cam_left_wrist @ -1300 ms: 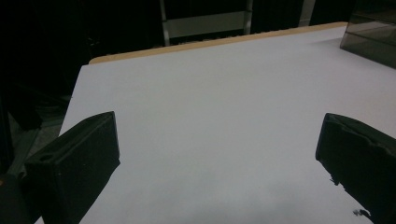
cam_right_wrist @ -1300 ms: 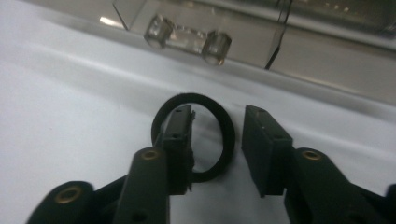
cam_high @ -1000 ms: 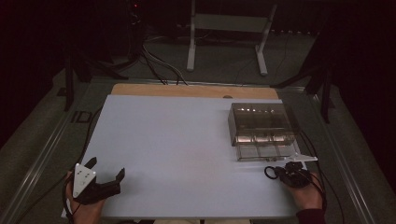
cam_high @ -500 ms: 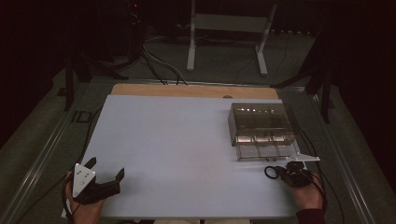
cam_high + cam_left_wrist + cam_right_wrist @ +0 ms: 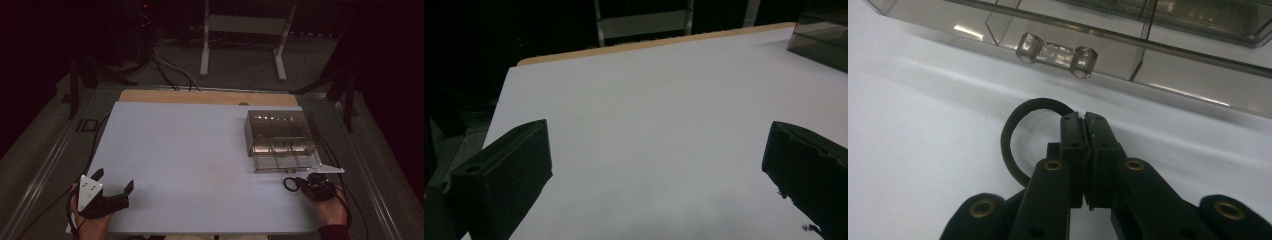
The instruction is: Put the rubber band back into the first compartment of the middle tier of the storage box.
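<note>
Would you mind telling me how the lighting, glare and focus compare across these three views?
High view: the white table is evenly lit, its surroundings almost black, and the clear drawer box shows bright glints. Left gripper view: the left gripper has soft, dark jaws with little detail. Right gripper view: the right gripper and black ring are sharp; glare streaks the drawer's handle.

The left gripper (image 5: 114,189) was matte black, with blocky, square-edged fingers (image 5: 509,170) and a grey three-cornered plate (image 5: 88,189) dotted with small dark holes on top. The right gripper (image 5: 1084,119) was black too, its linked arms pinned with brass-coloured rivets (image 5: 1053,165). Thin black cables (image 5: 345,197) trailed from it. A dark red sleeve (image 5: 334,232) covered the right wrist.
</note>
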The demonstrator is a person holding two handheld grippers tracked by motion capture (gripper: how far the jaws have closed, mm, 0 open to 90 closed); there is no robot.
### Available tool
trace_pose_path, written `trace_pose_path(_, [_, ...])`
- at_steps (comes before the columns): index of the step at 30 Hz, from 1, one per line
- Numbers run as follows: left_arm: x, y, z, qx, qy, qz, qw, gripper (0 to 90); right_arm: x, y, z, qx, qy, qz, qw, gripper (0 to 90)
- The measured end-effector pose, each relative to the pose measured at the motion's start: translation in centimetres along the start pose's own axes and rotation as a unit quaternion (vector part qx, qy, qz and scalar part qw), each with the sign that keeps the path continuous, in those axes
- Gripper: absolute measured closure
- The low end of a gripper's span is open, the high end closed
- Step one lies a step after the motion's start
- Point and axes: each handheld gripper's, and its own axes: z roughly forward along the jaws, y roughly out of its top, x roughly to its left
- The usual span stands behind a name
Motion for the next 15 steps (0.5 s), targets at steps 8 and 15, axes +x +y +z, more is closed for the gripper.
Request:
trace_pose_path(8, [0.0,0.0,0.0,0.0,0.0,0.0,1.0,0.4,0.16,0.15,-0.37,-0.004,0.001,-0.002,1.0,88.9])
trace_pose_path(15, [-0.01,-0.01,0.01,0.0,-0.001,-0.001,1.0,0.4,0.22,0.33,-0.81,-0.009,0.0,-0.004,1.0,88.9])
